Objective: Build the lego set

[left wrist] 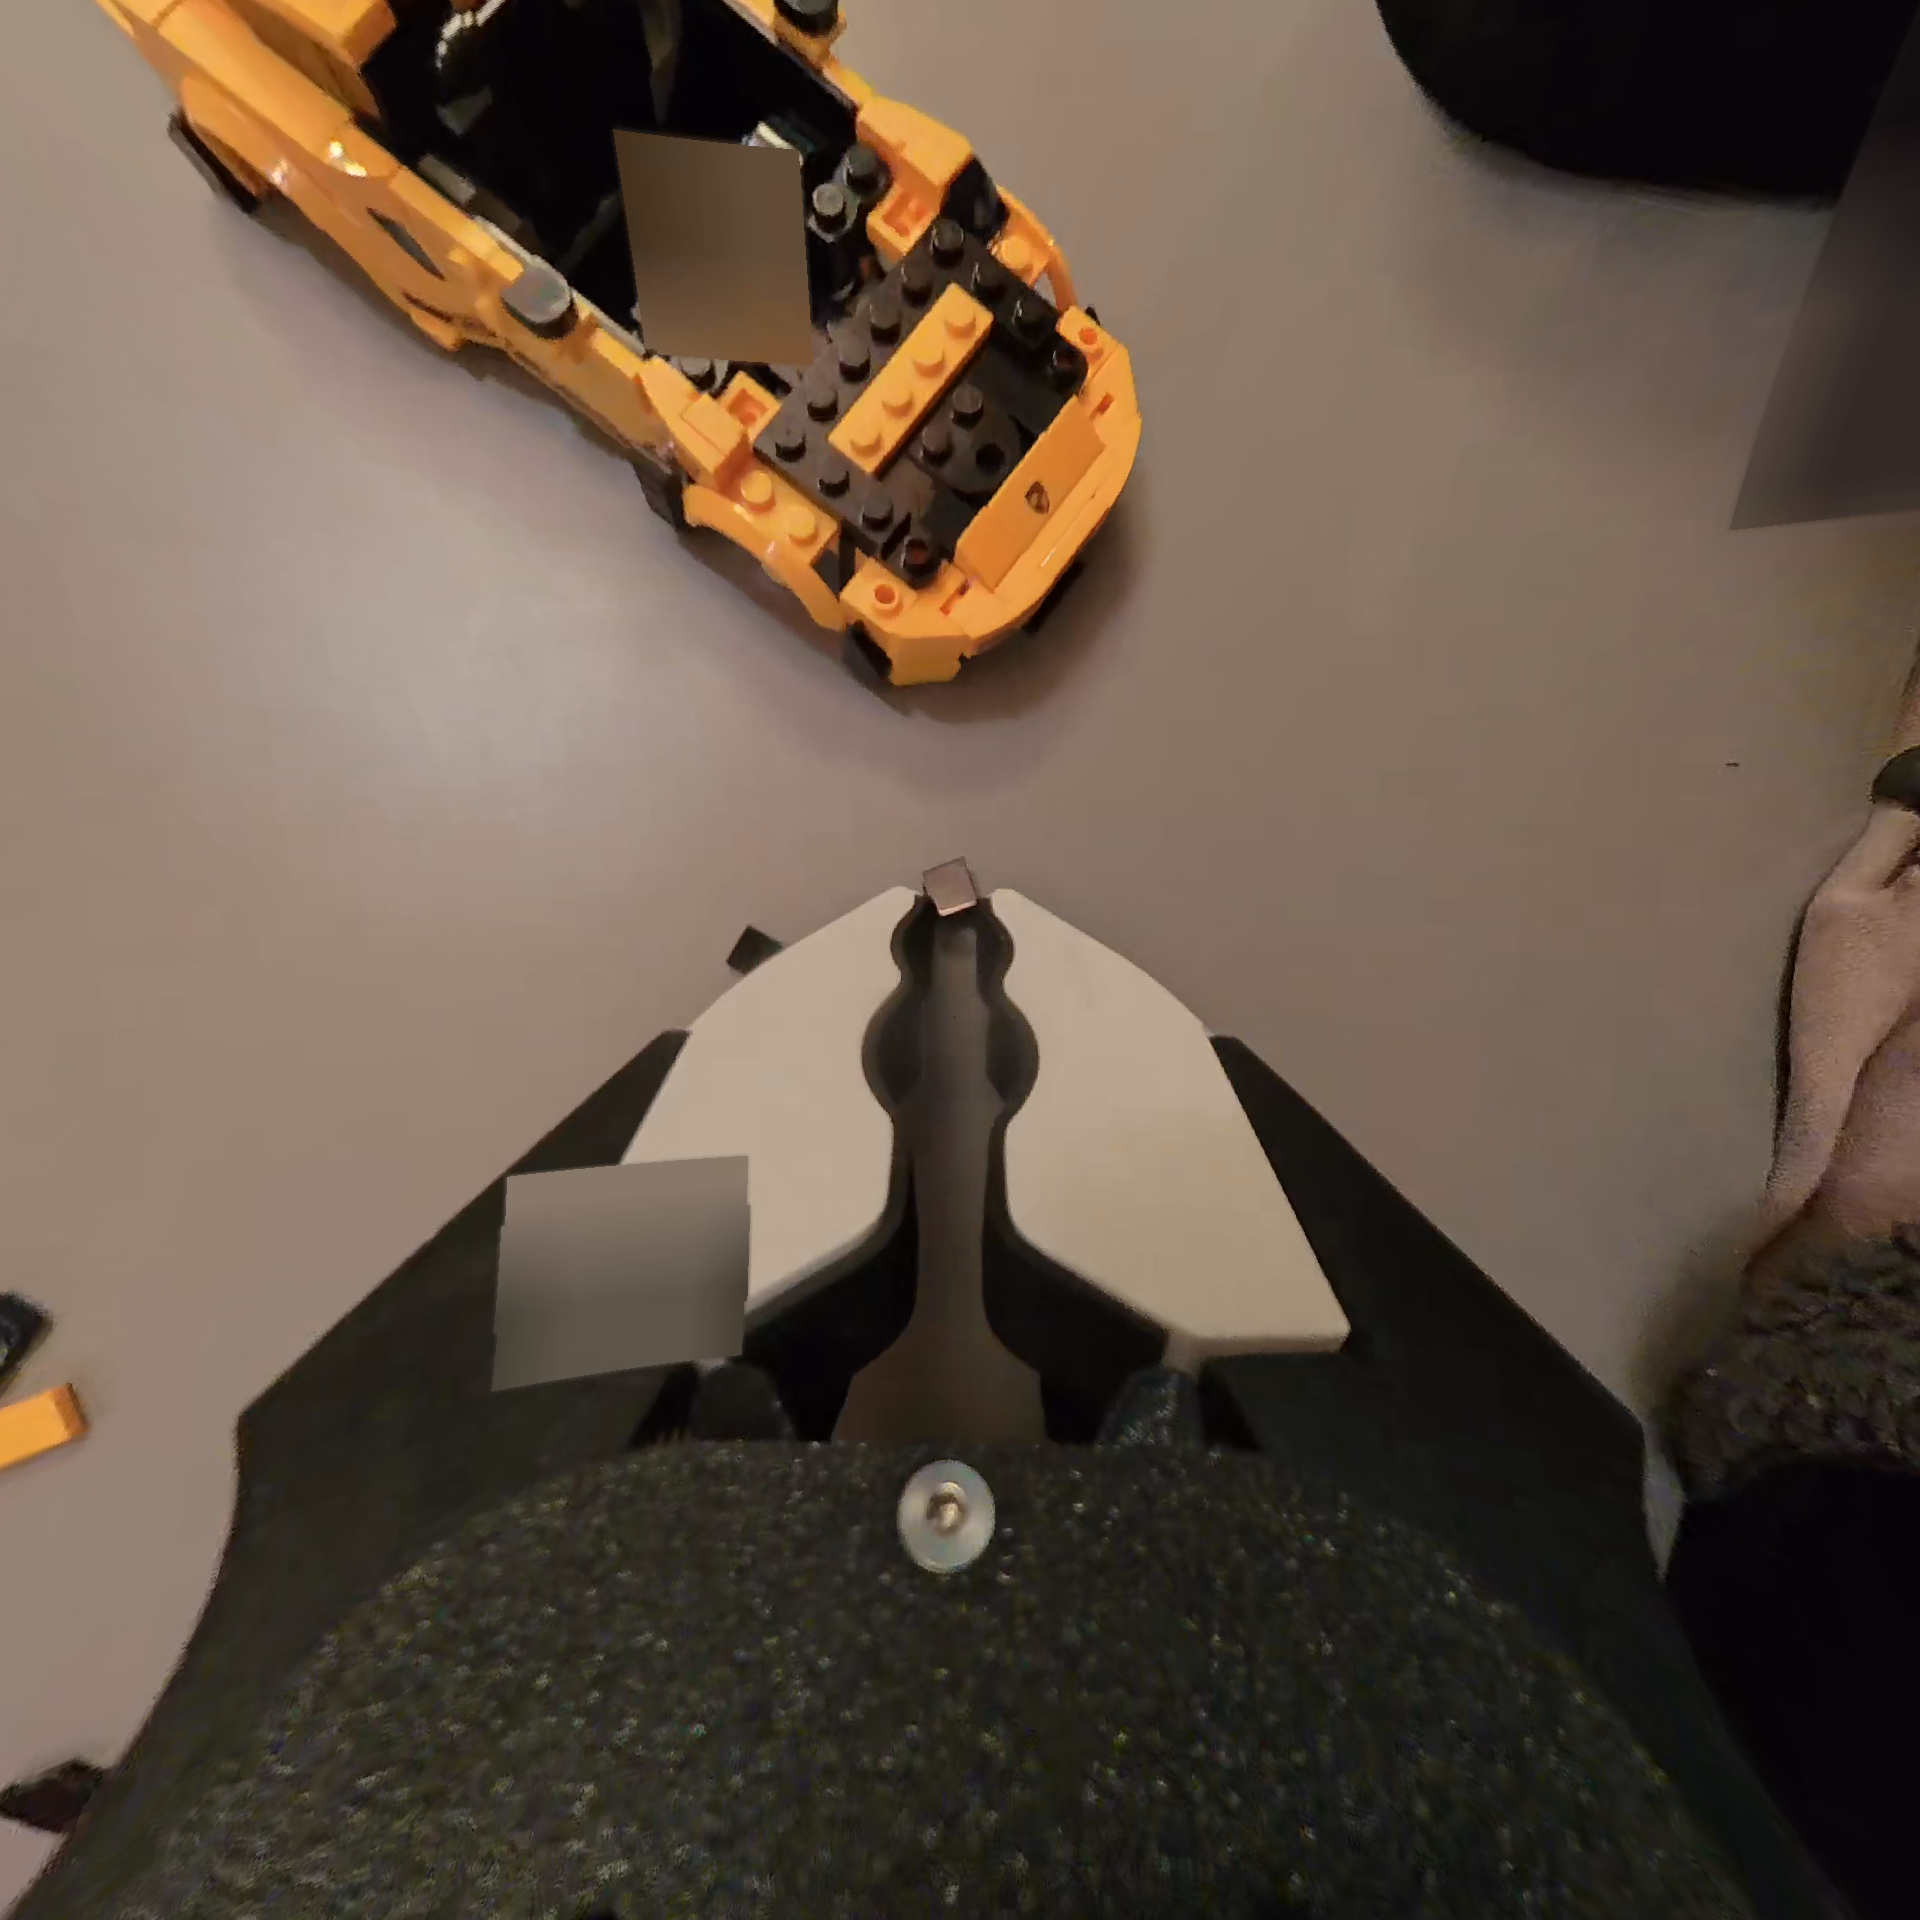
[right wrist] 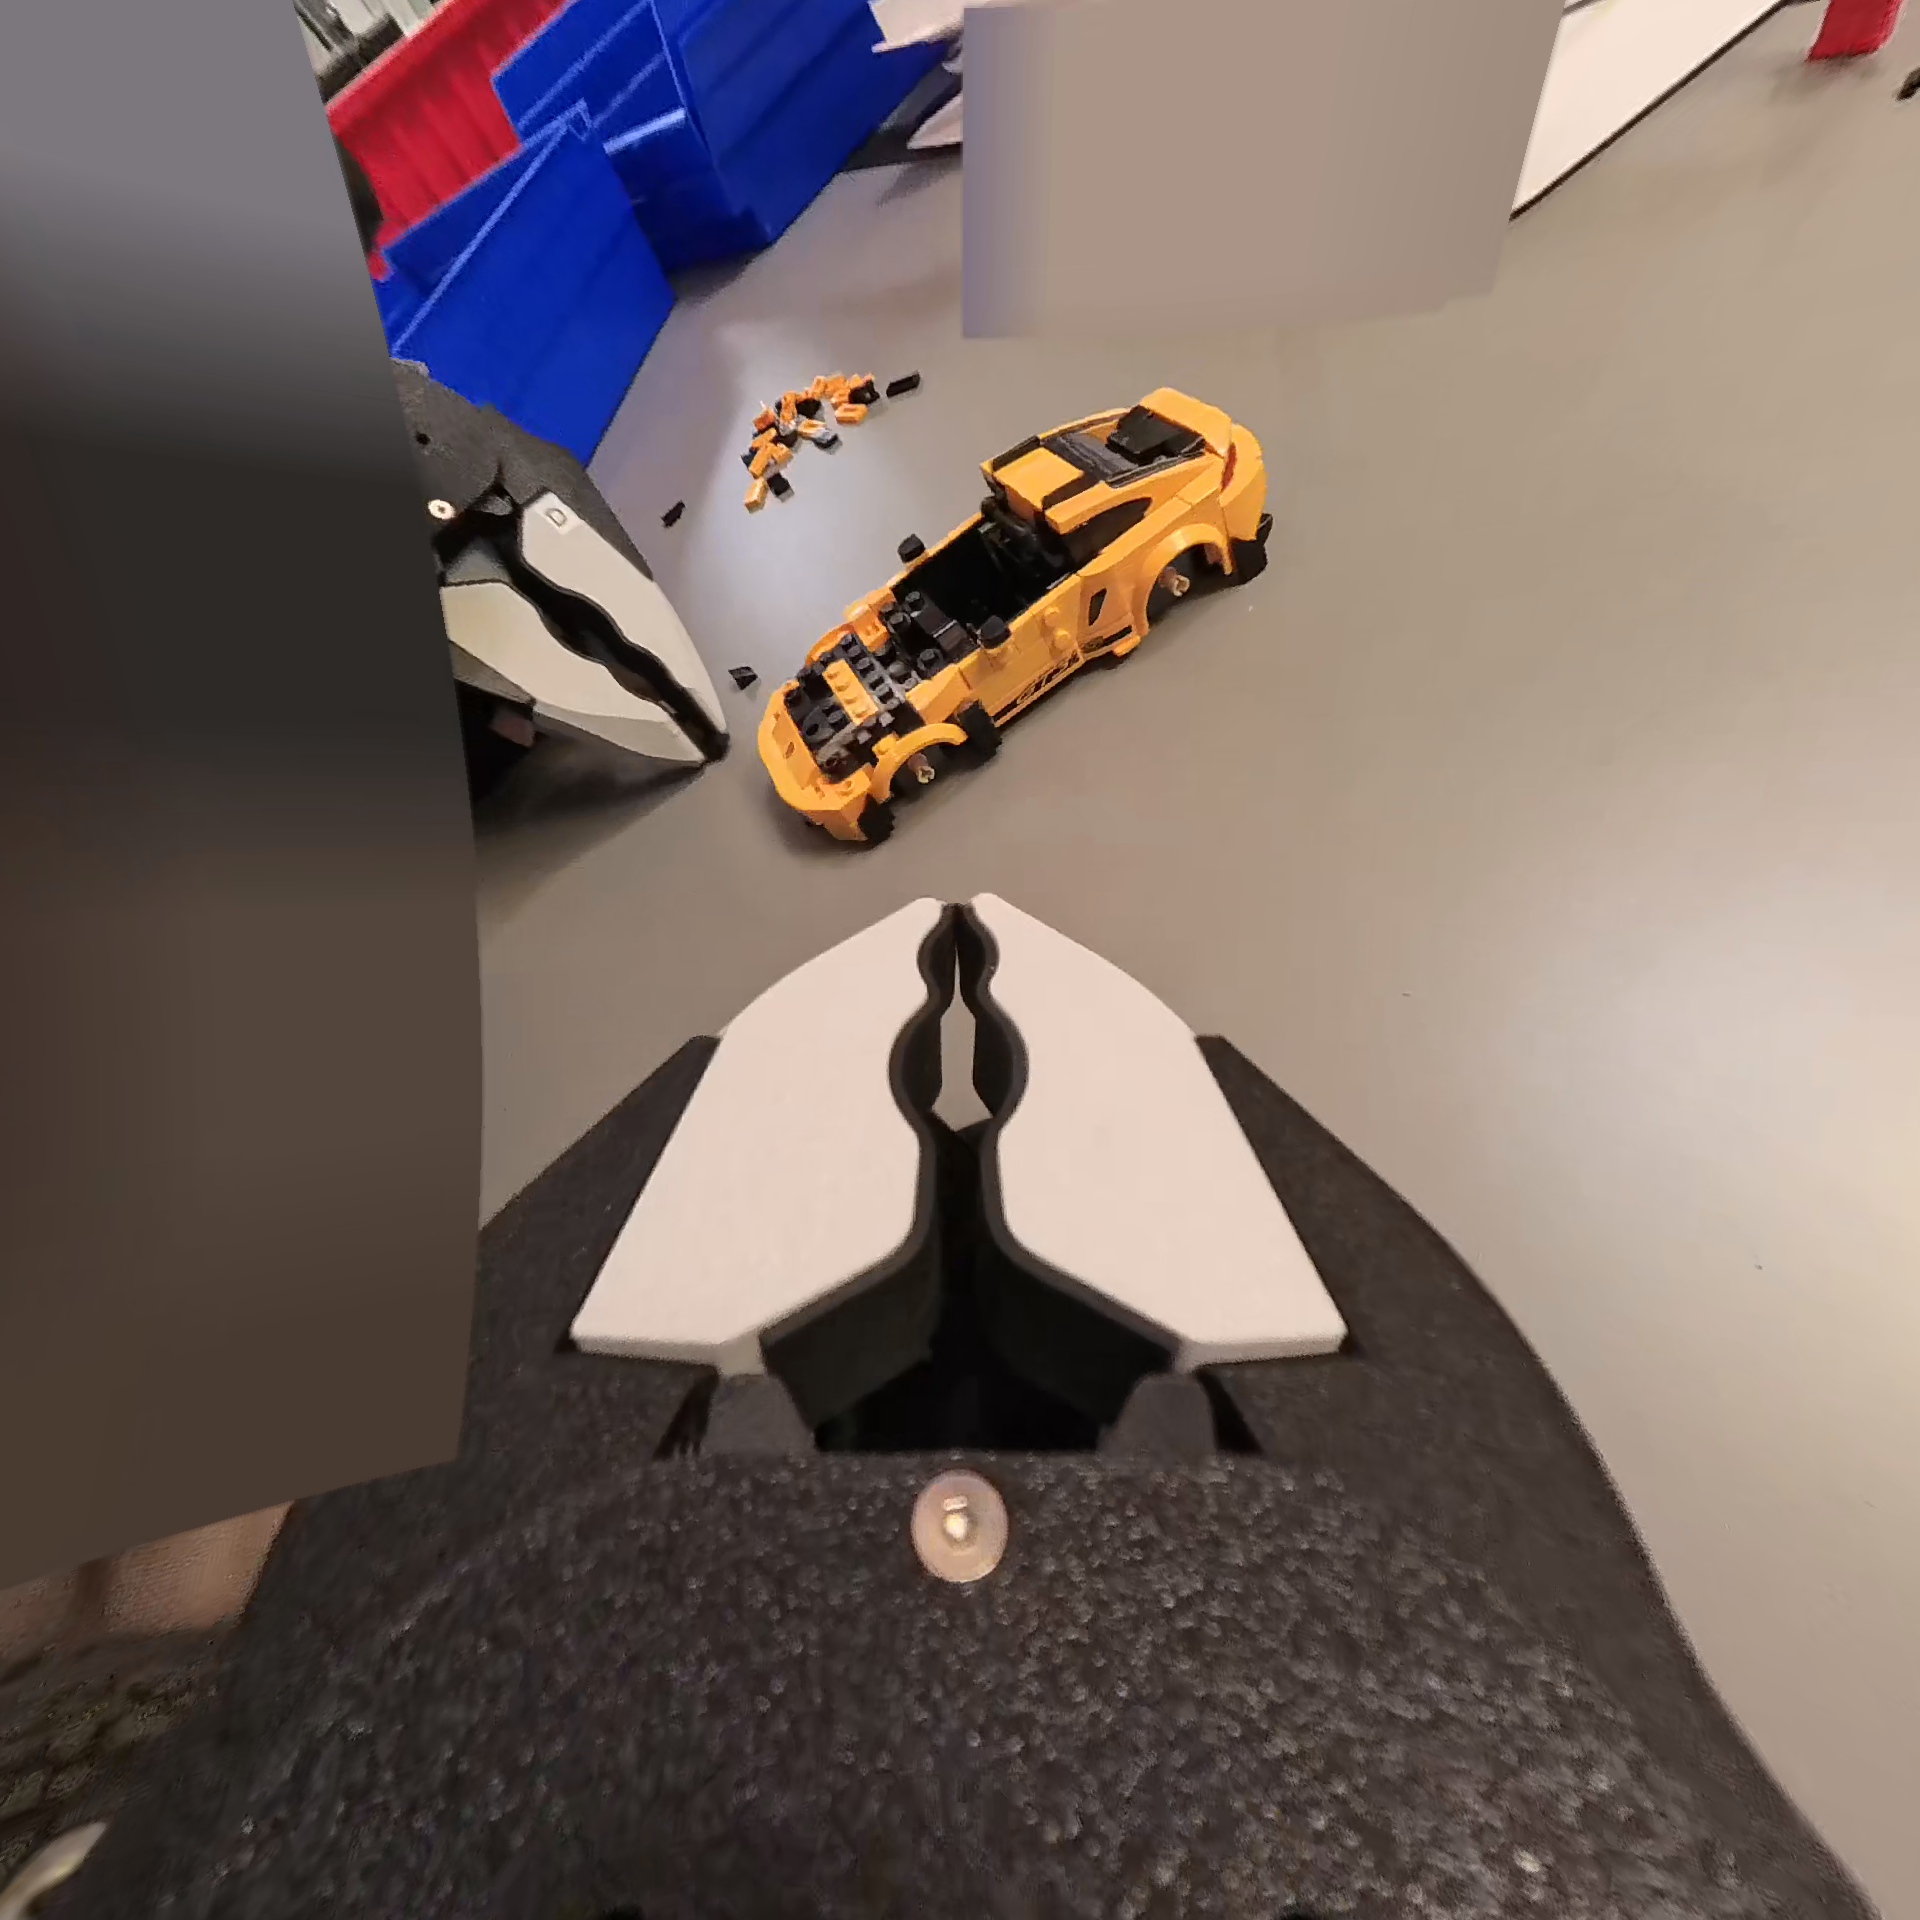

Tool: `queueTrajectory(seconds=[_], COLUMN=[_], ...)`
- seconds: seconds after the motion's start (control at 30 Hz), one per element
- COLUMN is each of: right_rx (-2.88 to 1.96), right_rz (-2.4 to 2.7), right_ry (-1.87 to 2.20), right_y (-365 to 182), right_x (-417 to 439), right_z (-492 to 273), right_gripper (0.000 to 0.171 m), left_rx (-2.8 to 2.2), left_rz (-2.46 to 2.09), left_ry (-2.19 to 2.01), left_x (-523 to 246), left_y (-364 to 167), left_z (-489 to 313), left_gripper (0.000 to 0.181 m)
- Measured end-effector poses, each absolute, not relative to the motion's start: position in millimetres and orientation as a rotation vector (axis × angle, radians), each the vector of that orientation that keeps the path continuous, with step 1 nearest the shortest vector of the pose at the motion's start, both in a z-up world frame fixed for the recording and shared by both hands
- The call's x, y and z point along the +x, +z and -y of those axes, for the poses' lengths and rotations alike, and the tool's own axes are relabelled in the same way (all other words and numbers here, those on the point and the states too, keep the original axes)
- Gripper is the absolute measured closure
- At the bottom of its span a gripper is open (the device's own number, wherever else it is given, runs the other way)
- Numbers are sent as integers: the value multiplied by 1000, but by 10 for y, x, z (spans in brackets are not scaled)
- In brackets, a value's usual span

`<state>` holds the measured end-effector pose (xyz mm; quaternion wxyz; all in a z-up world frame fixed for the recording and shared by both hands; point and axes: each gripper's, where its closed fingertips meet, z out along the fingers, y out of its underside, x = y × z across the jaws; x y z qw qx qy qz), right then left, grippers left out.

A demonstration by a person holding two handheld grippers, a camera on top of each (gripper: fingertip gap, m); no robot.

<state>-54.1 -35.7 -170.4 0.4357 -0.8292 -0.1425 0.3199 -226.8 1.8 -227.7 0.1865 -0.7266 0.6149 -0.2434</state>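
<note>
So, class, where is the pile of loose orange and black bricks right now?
In the right wrist view, the brick pile lies on the grey table, beyond the orange car and near the blue bins.

Glossy plastic lego car on smooth matt table; rough-textured hand-held gripper.

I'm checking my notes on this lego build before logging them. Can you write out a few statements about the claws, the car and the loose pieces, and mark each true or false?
1. The left claw pinches a small dark piece at its tips. True.
2. The right claw holds an orange brick. False: it is shut on nothing.
3. The orange car has all its wheels fitted. False: bare axle pins show in the arches.
4. Loose orange and black pieces lie in a heap beyond the car. True.
5. The car's front is studded and uncovered. True.
</note>
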Motion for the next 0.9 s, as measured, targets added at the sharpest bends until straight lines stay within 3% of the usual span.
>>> queueTrajectory(seconds=[0.4, 0.7, 0.9], right_rx=[-2164, -2201, -2245], right_rz=[480, 523, 491], right_ry=[625, 450, 371], right_y=[-1794, -1855, -1928], right_x=[-926, -1190, -1191], right_z=[162, -76, -178], right_gripper=[171, 171, 171], left_rx=[-1831, -1767, -1767], left_rz=[-1770, -1706, -1670], left_ry=[-703, -761, -763], left_x=[-2182, -2068, -1967], left_y=[-2185, -2039, -2052], left_z=[-58, -72, -191], left_gripper=[152, 148, 132])
